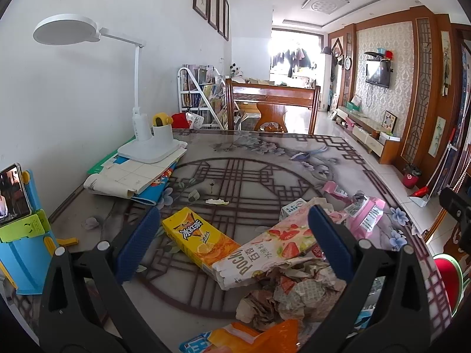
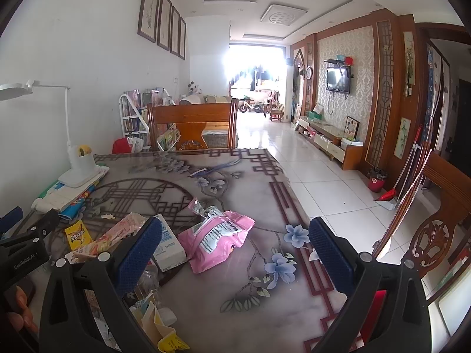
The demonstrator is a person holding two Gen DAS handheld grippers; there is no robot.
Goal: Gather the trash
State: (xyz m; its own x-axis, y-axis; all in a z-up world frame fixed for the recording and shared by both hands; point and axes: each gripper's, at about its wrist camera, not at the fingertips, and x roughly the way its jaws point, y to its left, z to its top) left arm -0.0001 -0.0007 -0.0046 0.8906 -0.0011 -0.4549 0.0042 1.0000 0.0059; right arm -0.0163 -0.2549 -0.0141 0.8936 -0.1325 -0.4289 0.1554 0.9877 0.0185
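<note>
Trash heaped on table [image 1: 265, 147] | both grippers' jaws spread, empty | risk: left gripper [image 1: 235, 238] nudging Pocky box [image 1: 265, 250], scattering crumpled paper [image 1: 294, 294] | right gripper [image 2: 235, 250] near pink bag [image 2: 217, 241], slippery film might slip.

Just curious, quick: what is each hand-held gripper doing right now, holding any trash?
Left hand-held gripper: open, holding nothing, above the strawberry box.
Right hand-held gripper: open, holding nothing.

A white desk lamp [image 1: 138, 94] stands on papers [image 1: 129, 176] at the surface's [image 1: 265, 153] far-left corner. A wooden chair [image 1: 272, 103] sits behind.
</note>
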